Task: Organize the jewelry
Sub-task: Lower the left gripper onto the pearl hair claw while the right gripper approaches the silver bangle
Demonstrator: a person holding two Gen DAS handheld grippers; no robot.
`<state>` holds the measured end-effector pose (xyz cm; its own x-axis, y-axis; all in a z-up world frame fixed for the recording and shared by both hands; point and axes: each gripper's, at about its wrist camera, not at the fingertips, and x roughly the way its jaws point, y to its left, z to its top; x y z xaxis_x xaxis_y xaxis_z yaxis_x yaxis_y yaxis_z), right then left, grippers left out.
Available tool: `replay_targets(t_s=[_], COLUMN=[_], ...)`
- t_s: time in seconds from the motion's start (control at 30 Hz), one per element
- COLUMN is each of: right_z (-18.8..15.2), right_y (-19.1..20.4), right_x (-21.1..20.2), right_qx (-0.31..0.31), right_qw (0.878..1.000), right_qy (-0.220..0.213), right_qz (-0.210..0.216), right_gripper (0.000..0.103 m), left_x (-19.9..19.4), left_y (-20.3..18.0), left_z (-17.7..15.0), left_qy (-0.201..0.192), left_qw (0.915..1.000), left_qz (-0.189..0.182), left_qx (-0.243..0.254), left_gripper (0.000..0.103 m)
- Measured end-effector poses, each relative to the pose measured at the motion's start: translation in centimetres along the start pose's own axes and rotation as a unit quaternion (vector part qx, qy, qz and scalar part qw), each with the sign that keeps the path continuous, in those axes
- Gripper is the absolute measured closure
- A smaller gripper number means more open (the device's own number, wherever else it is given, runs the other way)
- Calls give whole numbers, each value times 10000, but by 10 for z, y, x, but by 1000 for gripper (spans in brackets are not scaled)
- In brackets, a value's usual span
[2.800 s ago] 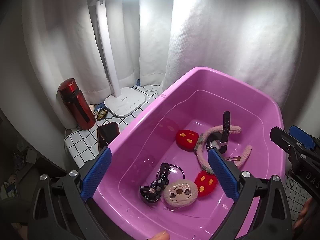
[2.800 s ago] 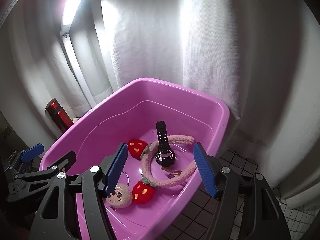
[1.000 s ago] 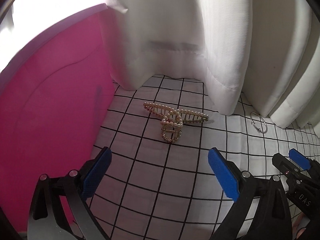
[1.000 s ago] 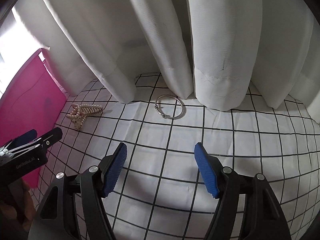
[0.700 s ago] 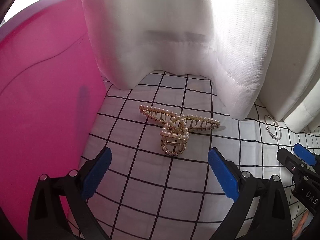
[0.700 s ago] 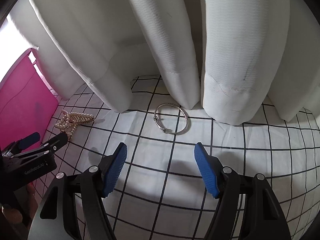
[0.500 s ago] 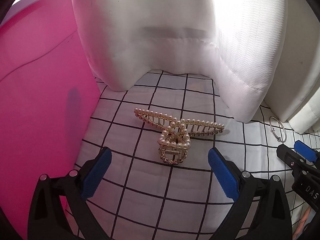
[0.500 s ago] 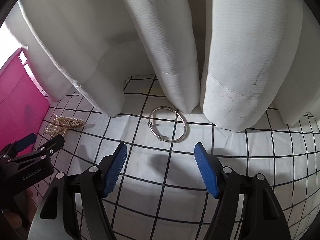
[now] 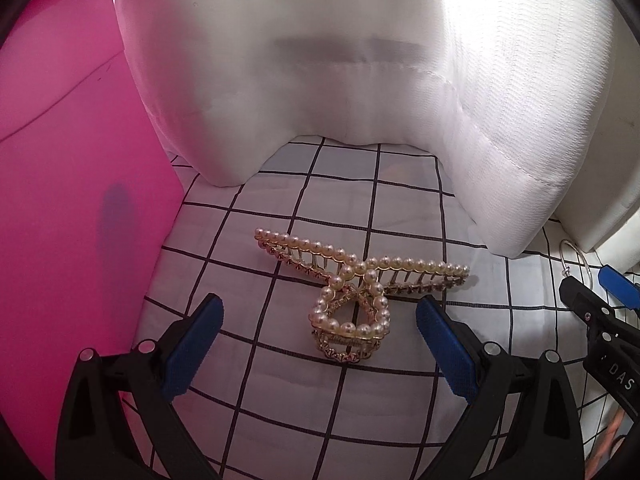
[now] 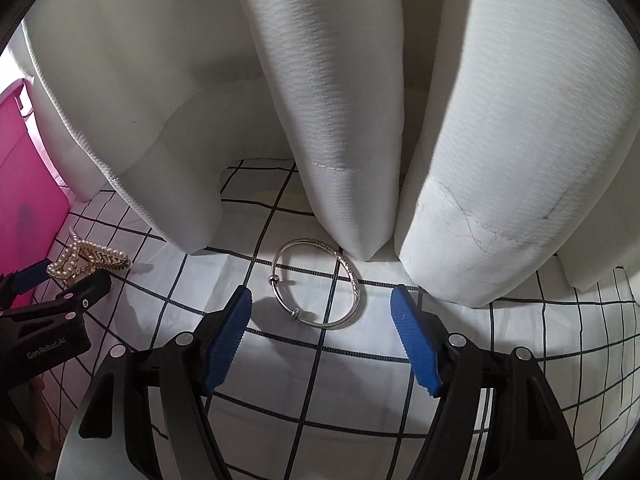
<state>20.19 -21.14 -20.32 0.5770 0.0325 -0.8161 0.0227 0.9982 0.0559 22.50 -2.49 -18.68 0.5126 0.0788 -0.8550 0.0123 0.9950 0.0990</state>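
left gripper [image 9: 318, 344] gapes wide and empty around the pearl hair claw [image 9: 356, 300]; right gripper [image 10: 320, 334], equally wide and empty, frames the silver bangle [image 10: 320, 284], likely lining up grasps.

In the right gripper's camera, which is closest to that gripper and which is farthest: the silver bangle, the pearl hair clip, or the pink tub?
1. Silver bangle: straight ahead of the open right gripper.
2. Pearl hair clip: off to the left, by the left gripper.
3. Pink tub: far left edge, behind the clip.
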Motion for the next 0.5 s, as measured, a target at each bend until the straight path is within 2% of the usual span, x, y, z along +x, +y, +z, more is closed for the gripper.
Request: replay_targets(t_s=[0.1, 0.3, 0.5], right_z=[2, 10, 15], right_y=[3, 7, 11], right_x=[6, 17, 24], right_qx=[-221, -232, -250], right_qw=[9996, 9996, 9996], right_qy=[-45, -93, -94], right_qz=[-147, -124, -133], right_gripper=[31, 24, 23], left_x=[2, 14, 25], left_y=[-2, -5, -1], left_z=[2, 11, 18], left_qy=[-7, 17, 35], left_qw=[10000, 10000, 9992], left_qz=[2, -48, -273], left_qx=[3, -62, -276], left_gripper=[8, 7, 6])
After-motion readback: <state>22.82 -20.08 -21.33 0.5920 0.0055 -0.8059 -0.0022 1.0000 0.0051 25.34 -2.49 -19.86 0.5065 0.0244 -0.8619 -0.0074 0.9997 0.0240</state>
